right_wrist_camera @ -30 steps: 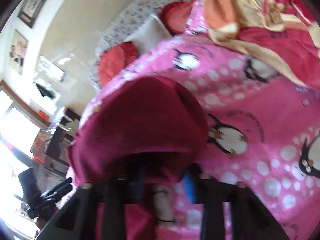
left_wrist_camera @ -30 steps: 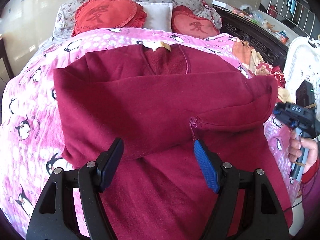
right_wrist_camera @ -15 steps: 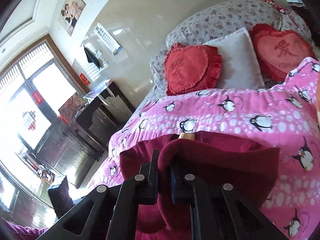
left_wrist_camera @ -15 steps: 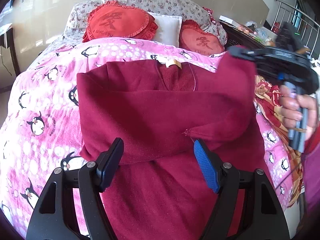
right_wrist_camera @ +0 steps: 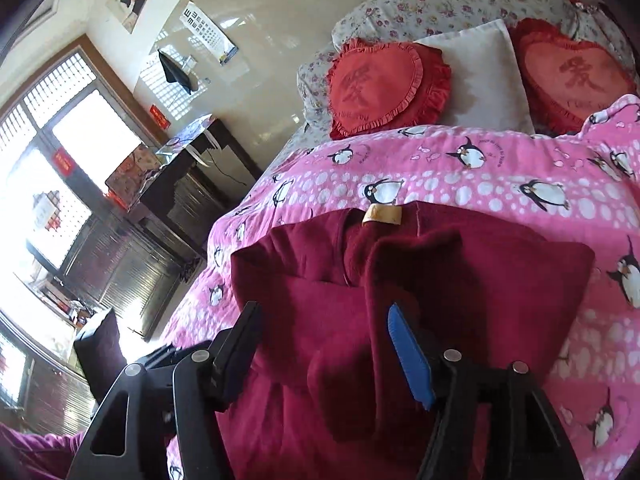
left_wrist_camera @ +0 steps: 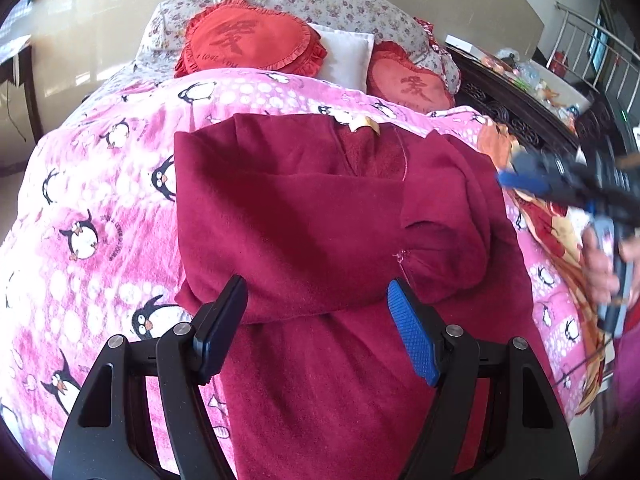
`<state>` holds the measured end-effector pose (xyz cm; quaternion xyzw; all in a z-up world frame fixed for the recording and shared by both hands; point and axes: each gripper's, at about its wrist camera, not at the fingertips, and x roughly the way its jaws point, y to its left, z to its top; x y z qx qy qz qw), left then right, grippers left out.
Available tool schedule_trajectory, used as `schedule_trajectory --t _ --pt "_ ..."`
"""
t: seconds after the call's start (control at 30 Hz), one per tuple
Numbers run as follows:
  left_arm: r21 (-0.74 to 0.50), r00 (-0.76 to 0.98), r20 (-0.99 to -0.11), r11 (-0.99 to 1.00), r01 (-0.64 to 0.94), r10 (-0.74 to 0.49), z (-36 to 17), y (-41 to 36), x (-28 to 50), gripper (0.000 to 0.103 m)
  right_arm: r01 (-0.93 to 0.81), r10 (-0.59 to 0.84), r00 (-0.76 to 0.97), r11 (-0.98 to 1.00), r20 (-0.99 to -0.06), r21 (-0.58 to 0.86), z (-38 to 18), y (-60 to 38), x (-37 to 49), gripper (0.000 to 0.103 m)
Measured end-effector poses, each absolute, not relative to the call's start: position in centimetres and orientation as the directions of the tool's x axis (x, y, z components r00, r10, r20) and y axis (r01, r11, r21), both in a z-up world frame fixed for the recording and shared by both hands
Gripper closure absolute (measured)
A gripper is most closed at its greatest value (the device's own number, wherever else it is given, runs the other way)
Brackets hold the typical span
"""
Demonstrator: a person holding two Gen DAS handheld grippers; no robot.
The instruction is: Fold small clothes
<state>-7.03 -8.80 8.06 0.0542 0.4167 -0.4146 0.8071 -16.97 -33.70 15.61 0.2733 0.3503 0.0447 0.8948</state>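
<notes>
A dark red fleece garment [left_wrist_camera: 320, 240] lies on the pink penguin blanket [left_wrist_camera: 100, 208], collar and tan label [left_wrist_camera: 364, 124] at the far end. Both sleeves are folded in across the body; the right sleeve [left_wrist_camera: 448, 216] lies over the chest. My left gripper [left_wrist_camera: 316, 328] is open and empty, just above the garment's lower half. My right gripper [right_wrist_camera: 324, 356] is open and empty above the folded right sleeve [right_wrist_camera: 460, 280]; it also shows blurred at the right in the left wrist view [left_wrist_camera: 532, 180].
Two red heart cushions [left_wrist_camera: 248, 44] and a white pillow [left_wrist_camera: 344, 56] lie at the headboard end. More orange and red cloth [left_wrist_camera: 552, 216] lies on the bed's right side. A dark wooden desk [right_wrist_camera: 188, 172] stands left of the bed.
My right gripper carried the right sleeve inward over the chest, then opened and let it go. The sleeve now lies folded on the garment. My left gripper stayed open.
</notes>
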Motion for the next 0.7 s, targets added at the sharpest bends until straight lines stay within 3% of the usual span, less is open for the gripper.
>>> schedule_trajectory --t 0.2,0.3,0.37,0.53,0.63,0.7 --pt "-0.295 0.292 -0.715 0.653 0.698 -0.635 8.0 -8.4 -7.3 0.03 0.176 0.265 0.659 0.855 -0.704 0.487 9.9 -32.4 -20.0 0.041" --pt "-0.263 0.319 -0.709 0.656 0.707 -0.629 8.6 -8.0 -7.7 0.03 0.141 0.274 0.631 0.88 -0.726 0.454 7.8 -30.7 -18.6 0.061" --pt "-0.242 0.342 -0.702 0.66 0.711 -0.625 9.2 -7.1 -7.9 0.03 0.132 0.23 0.608 0.914 -0.76 0.383 7.9 -29.7 -17.2 0.085" --pt "-0.217 0.389 -0.687 0.683 0.697 -0.614 10.2 -5.0 -7.3 0.03 -0.063 0.409 0.673 0.862 -0.616 0.503 14.7 -27.7 -15.2 0.089" --pt "-0.233 0.404 -0.685 0.708 0.666 -0.606 10.3 -4.4 -6.5 0.03 -0.106 0.426 0.726 0.845 -0.54 0.524 17.7 -26.7 -12.1 0.088" --pt "-0.274 0.394 -0.681 0.713 0.645 -0.618 10.5 -4.0 -6.2 0.03 -0.059 0.379 0.748 0.856 -0.545 0.514 18.1 -26.7 -9.8 0.085"
